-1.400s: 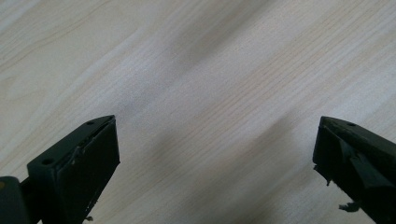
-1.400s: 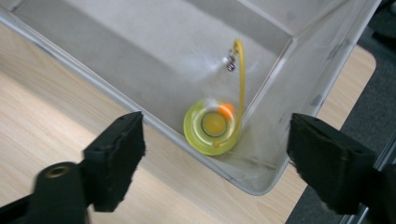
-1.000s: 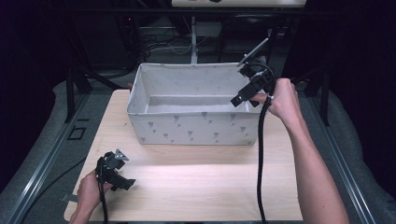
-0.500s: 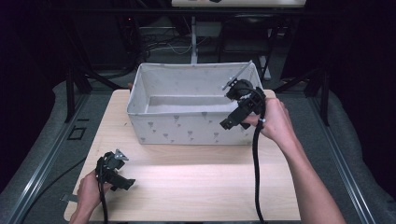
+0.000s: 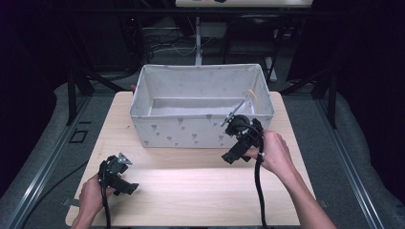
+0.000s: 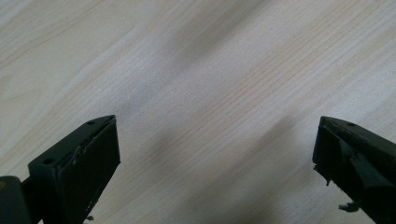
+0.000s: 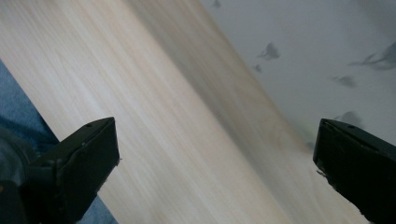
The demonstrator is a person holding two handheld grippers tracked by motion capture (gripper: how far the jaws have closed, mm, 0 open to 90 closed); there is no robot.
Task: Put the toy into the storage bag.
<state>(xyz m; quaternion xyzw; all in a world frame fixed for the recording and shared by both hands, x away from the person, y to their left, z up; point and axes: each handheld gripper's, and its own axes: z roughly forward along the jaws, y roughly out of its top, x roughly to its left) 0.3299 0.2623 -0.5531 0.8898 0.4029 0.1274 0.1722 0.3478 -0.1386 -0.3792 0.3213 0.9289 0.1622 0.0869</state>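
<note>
Just beside the bin (image 5: 191, 131), right tool (image 5: 232, 153) hovers agape.

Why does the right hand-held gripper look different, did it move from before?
Yes. The right hand-held gripper came down and toward the person, from above the fabric bin's far right corner to the table in front of the bin's near wall.

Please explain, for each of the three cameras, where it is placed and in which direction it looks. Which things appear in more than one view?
High view: above the person's side, looking forward and down on the wooden table and fabric bin; both hands with tongs, left tongs, right tongs.
Left gripper view: rides the left tongs, facing bare table; open jaws show.
Right gripper view: rides the right tongs, facing table and bin wall; open jaws show.
Shared: the table in all three views.
</note>
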